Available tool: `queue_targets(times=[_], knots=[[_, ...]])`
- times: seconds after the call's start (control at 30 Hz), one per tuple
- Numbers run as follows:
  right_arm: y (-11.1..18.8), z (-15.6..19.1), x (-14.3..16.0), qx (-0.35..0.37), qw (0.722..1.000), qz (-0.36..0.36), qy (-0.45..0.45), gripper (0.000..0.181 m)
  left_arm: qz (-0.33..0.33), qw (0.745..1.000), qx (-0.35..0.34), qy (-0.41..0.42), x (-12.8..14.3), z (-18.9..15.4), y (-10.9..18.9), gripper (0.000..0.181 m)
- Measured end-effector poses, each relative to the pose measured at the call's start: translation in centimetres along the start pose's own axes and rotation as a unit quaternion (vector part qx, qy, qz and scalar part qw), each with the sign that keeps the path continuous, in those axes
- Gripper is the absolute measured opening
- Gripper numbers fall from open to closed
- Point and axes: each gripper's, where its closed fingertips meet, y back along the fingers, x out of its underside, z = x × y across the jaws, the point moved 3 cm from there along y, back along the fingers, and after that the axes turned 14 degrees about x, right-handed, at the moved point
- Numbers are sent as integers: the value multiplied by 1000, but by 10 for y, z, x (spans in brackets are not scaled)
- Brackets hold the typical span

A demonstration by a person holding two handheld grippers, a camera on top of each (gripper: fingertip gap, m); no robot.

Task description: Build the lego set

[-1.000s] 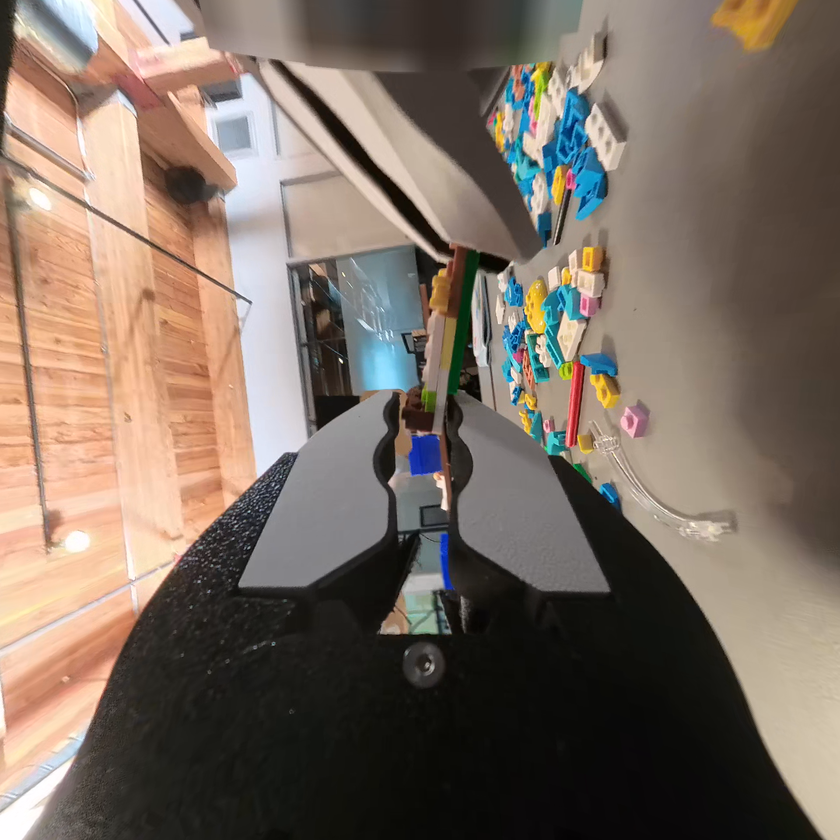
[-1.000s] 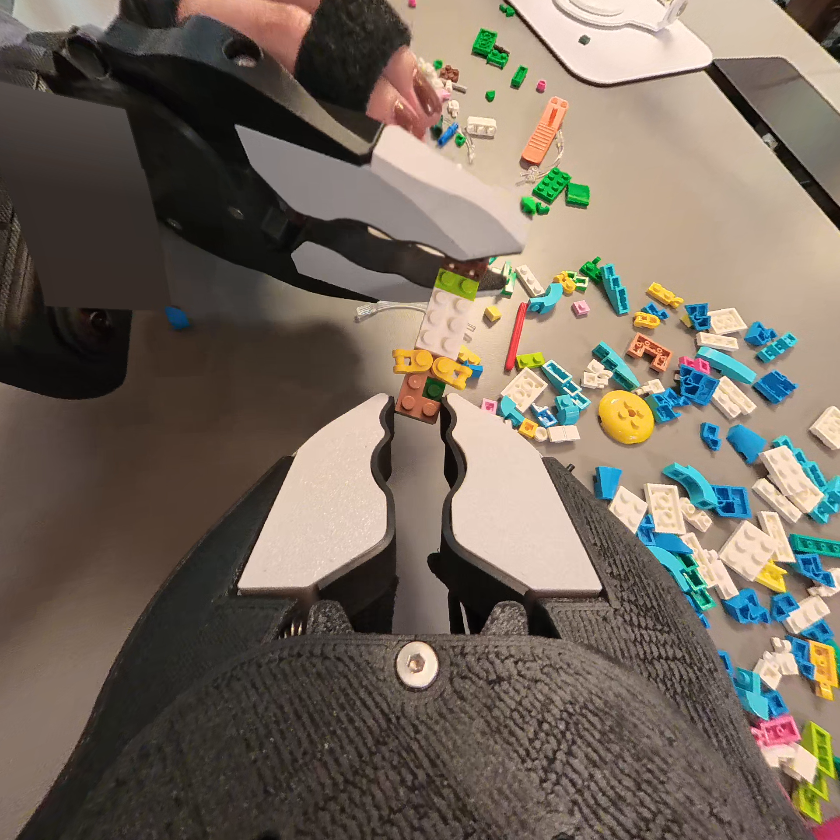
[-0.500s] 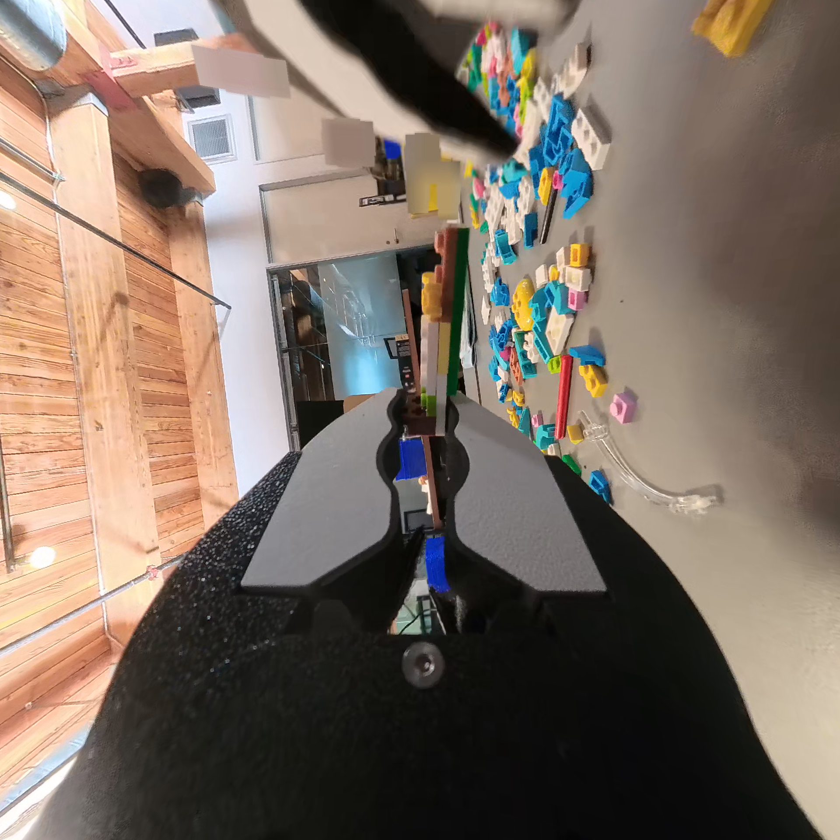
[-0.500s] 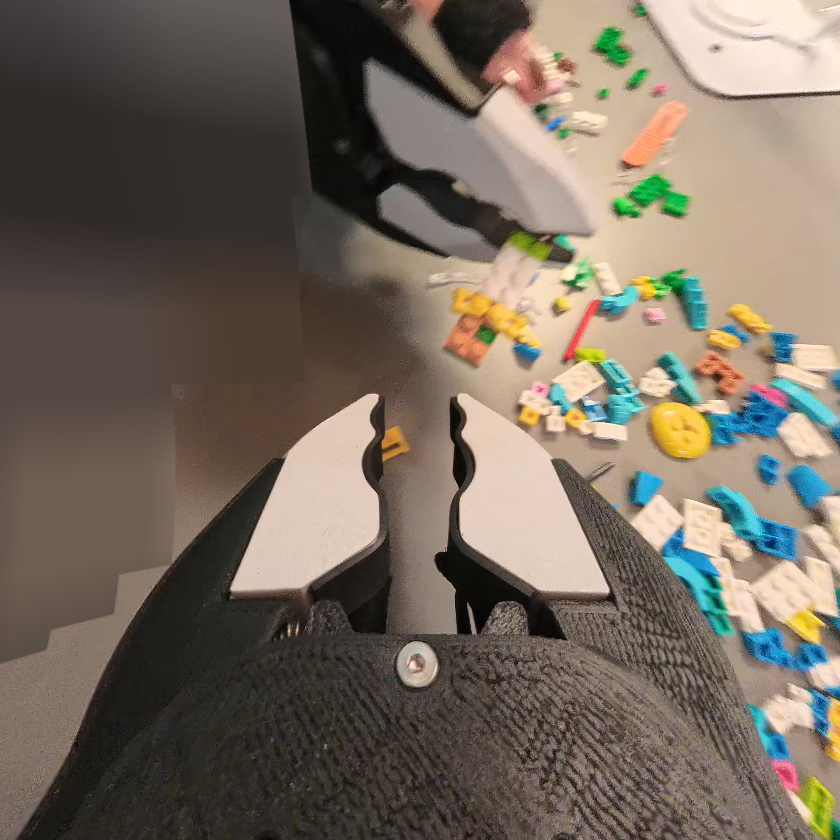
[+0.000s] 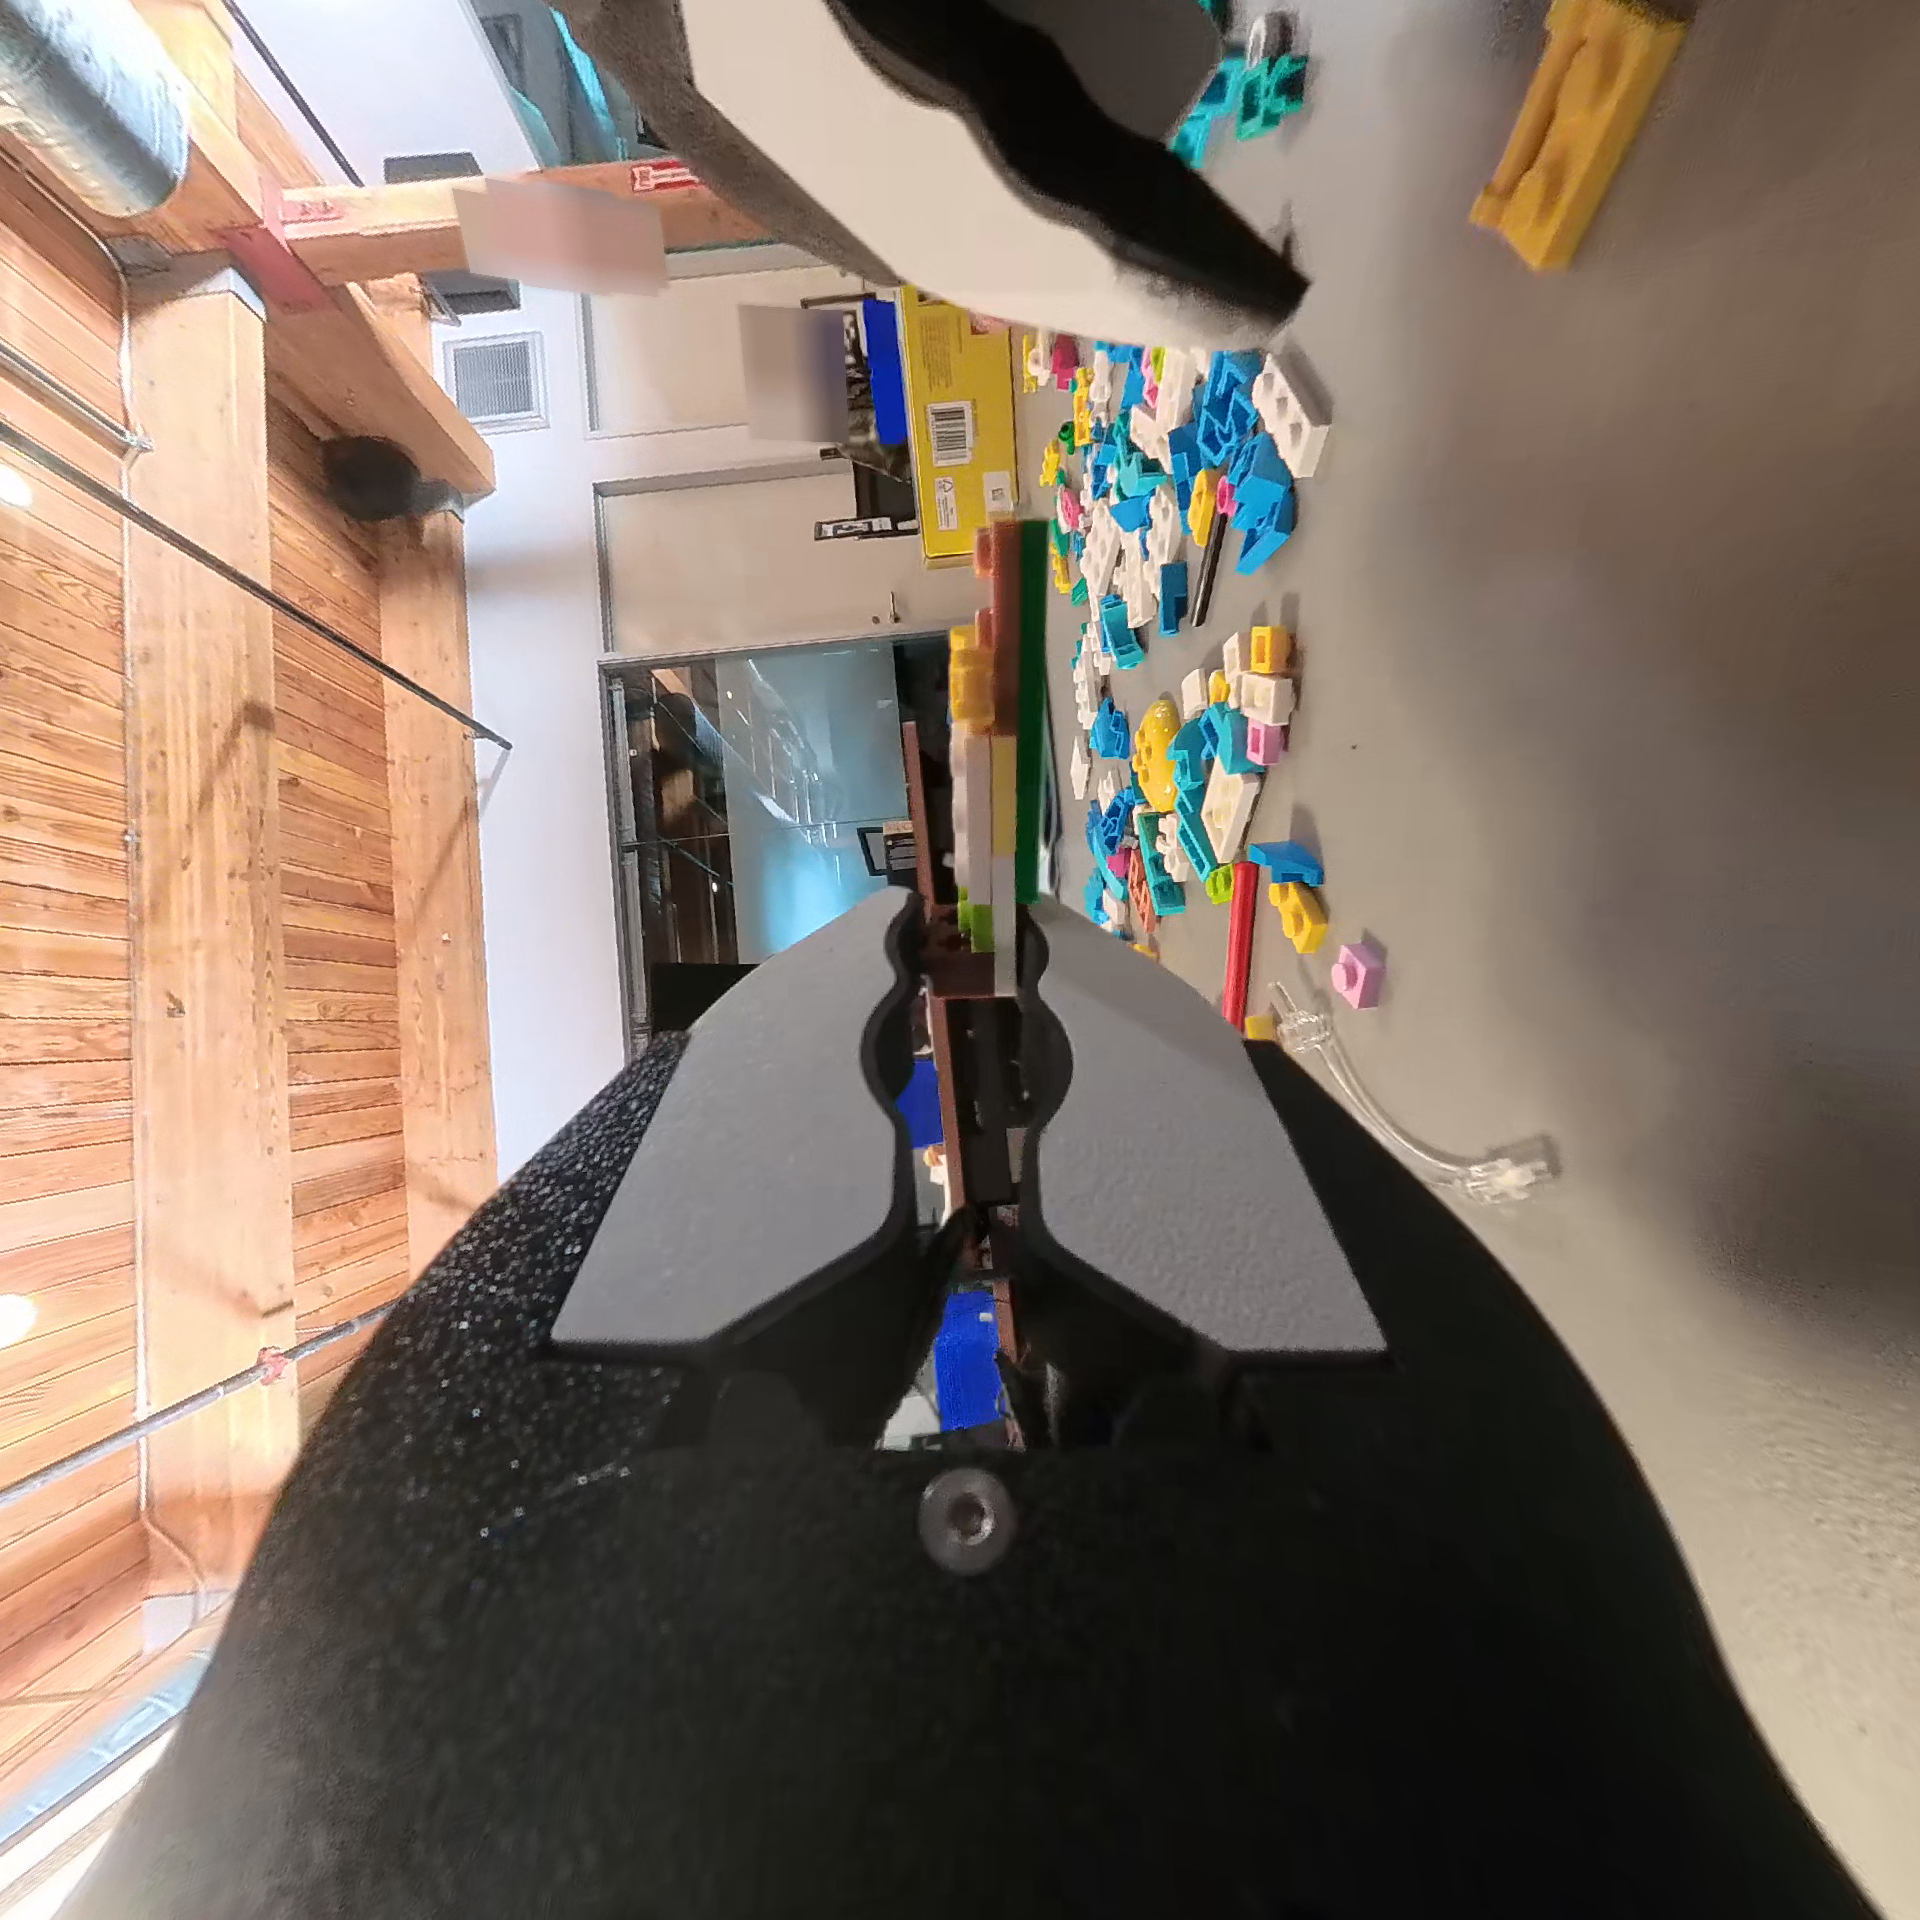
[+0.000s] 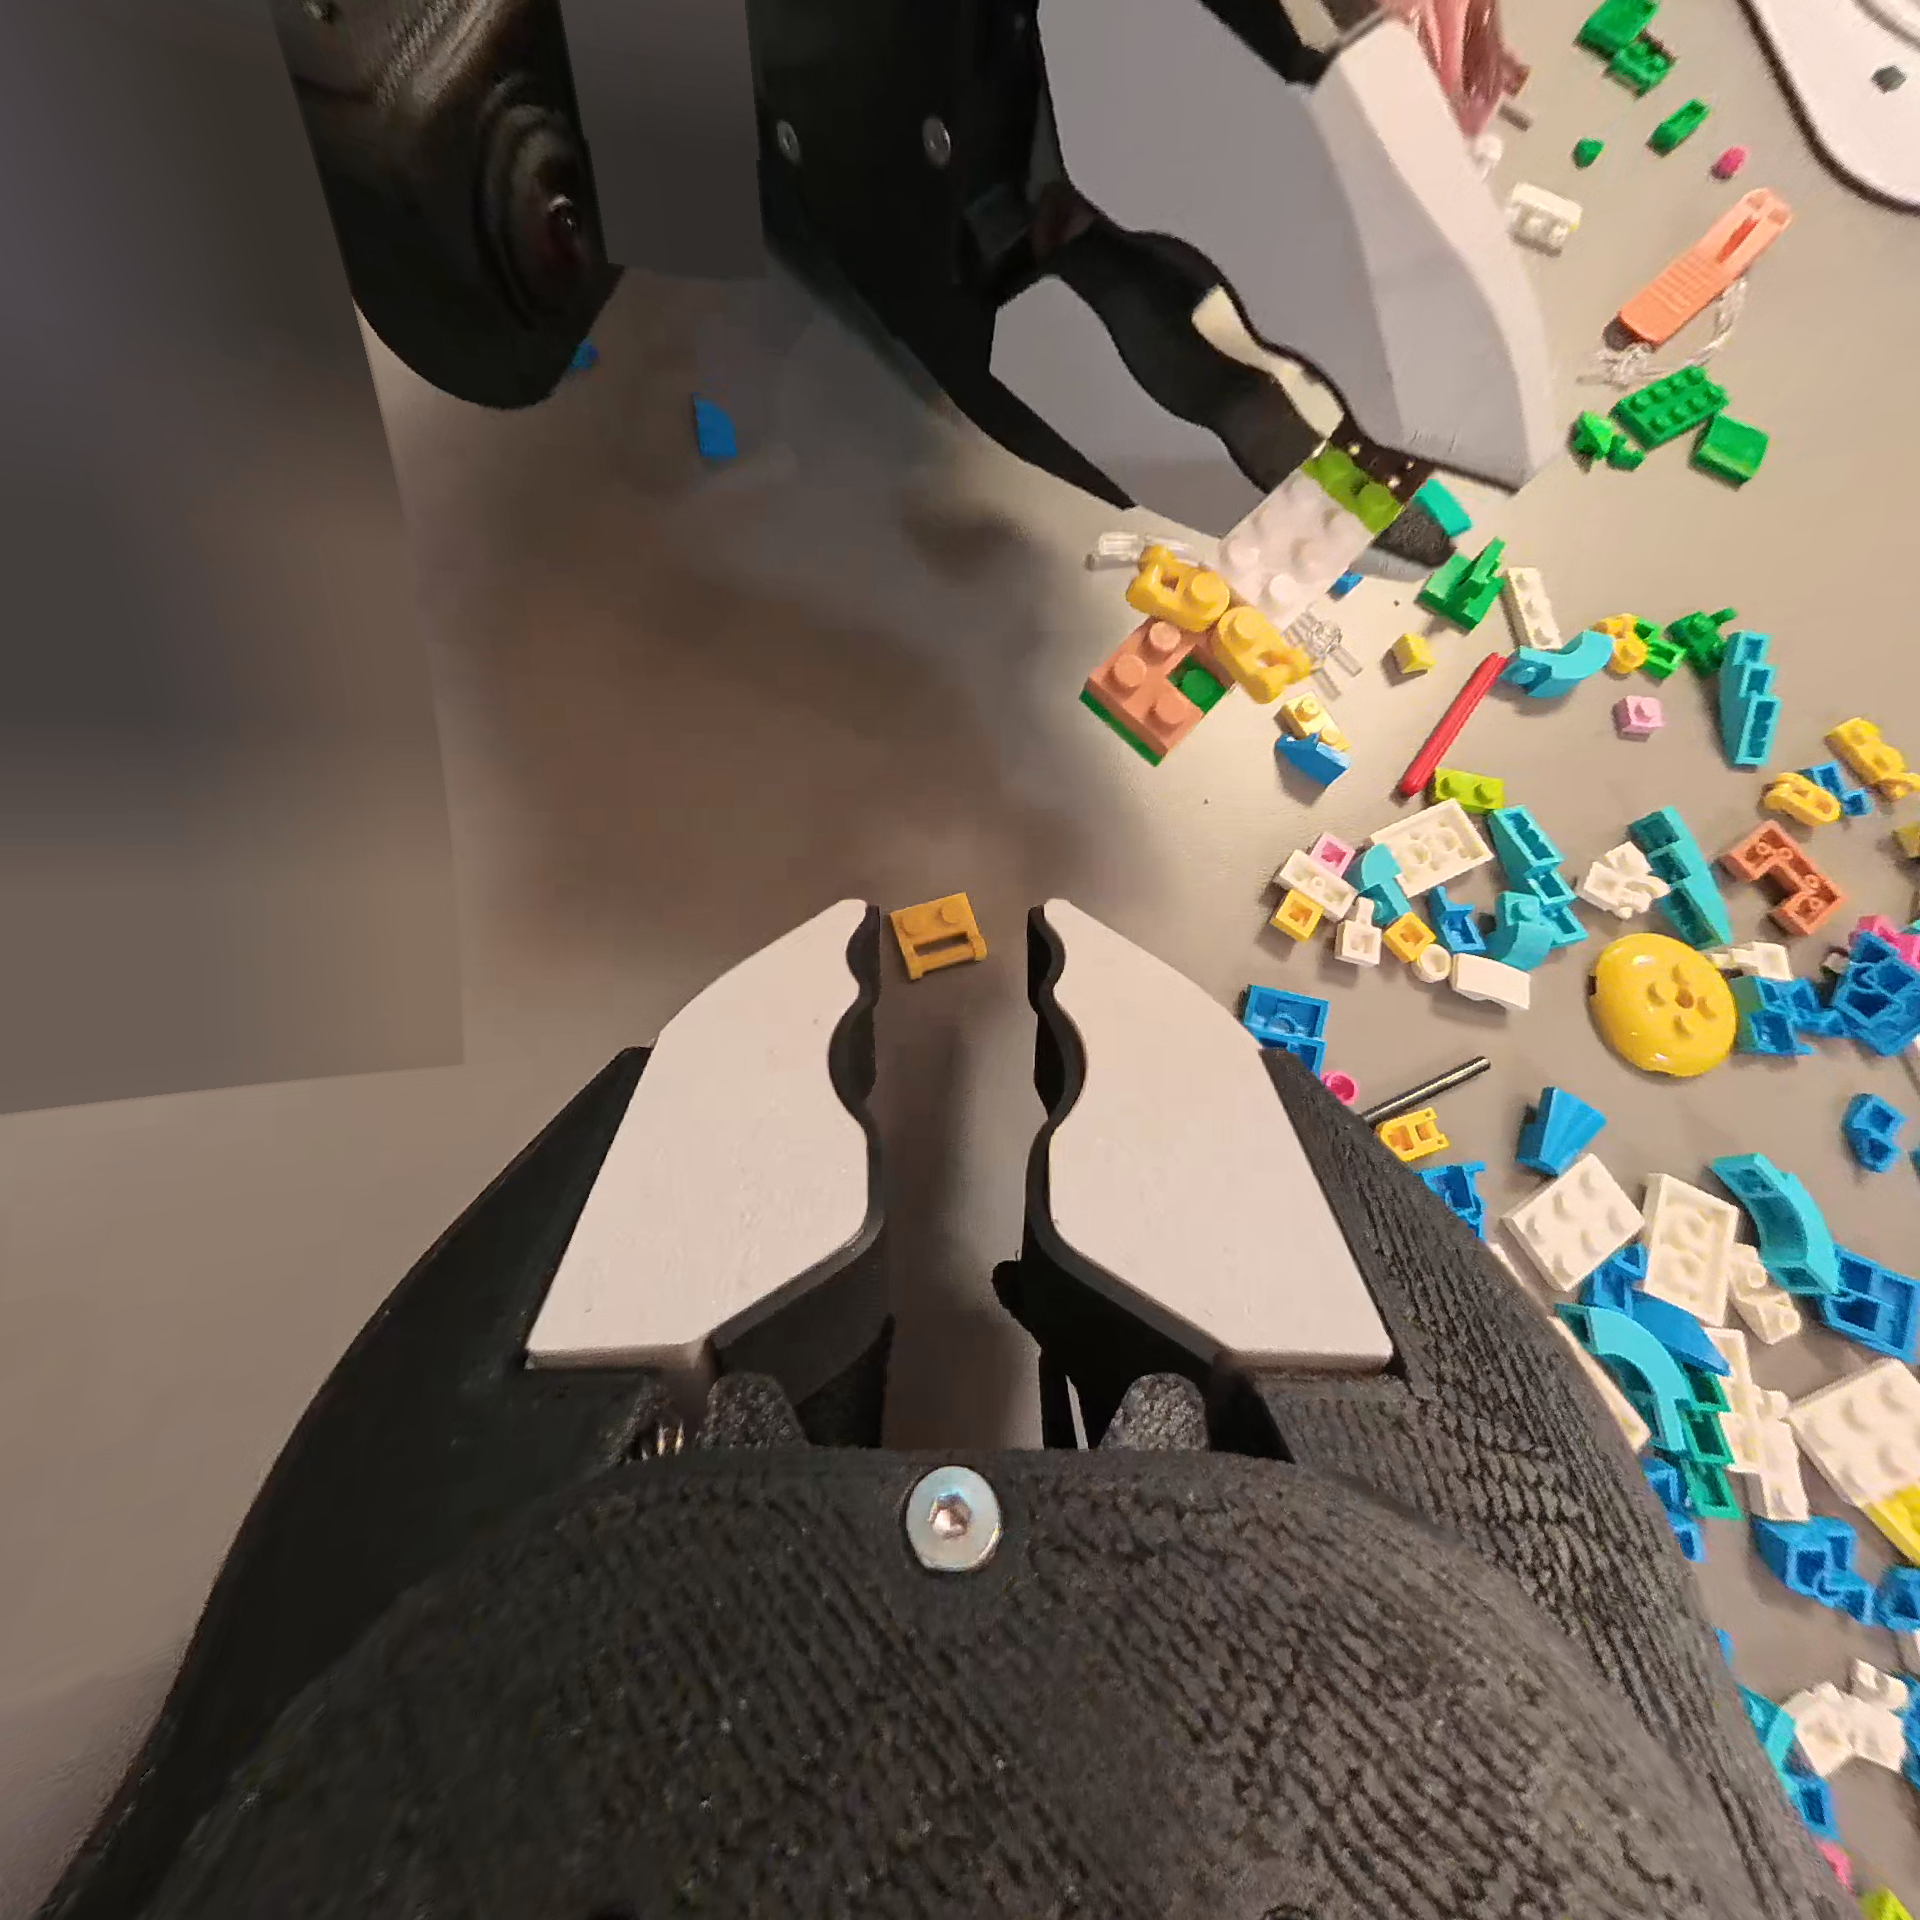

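My left gripper (image 5: pixel 971 925) is shut on the lego build (image 5: pixel 1000 769), a flat stack on a green plate with white, yellow, lime and brown pieces, seen edge-on and held above the grey table (image 5: pixel 1610 727). In the right wrist view the left gripper (image 6: pixel 1340 457) holds the build (image 6: pixel 1195 644) at the upper right, tilted down toward the table. My right gripper (image 6: pixel 948 920) is open and low over the table. A small dark-yellow piece (image 6: pixel 938 935) lies flat between its fingertips. That piece also shows in the left wrist view (image 5: pixel 1569 135).
Many loose bricks (image 6: pixel 1662 1195) in blue, white, teal and yellow cover the table's right side, with a yellow dome (image 6: pixel 1662 1003) and a red bar (image 6: pixel 1449 722). An orange brick separator (image 6: pixel 1704 270) and green bricks (image 6: pixel 1673 410) lie farther back. A yellow box (image 5: pixel 956 416) stands beyond. The red bar (image 6: pixel 1449 722) lies some 7 cm from my left tips, 12 cm from my right tips.
My right gripper has drawn back from the build and moved left, so the dark-yellow piece now lies between its open fingertips. My left gripper still holds the build.
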Motion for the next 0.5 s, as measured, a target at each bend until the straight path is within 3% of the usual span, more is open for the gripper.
queue_targets(times=[0.27, 0.5], knots=[[1, -8, -8, 58, 996, -52, 41, 26, -20, 1000, 0, 20, 0, -1, -1, 15], [3, -5, -3, 33, 998, -42, 27, 25, -23, 999, -1, 30, 1, -1, -2, 15]])
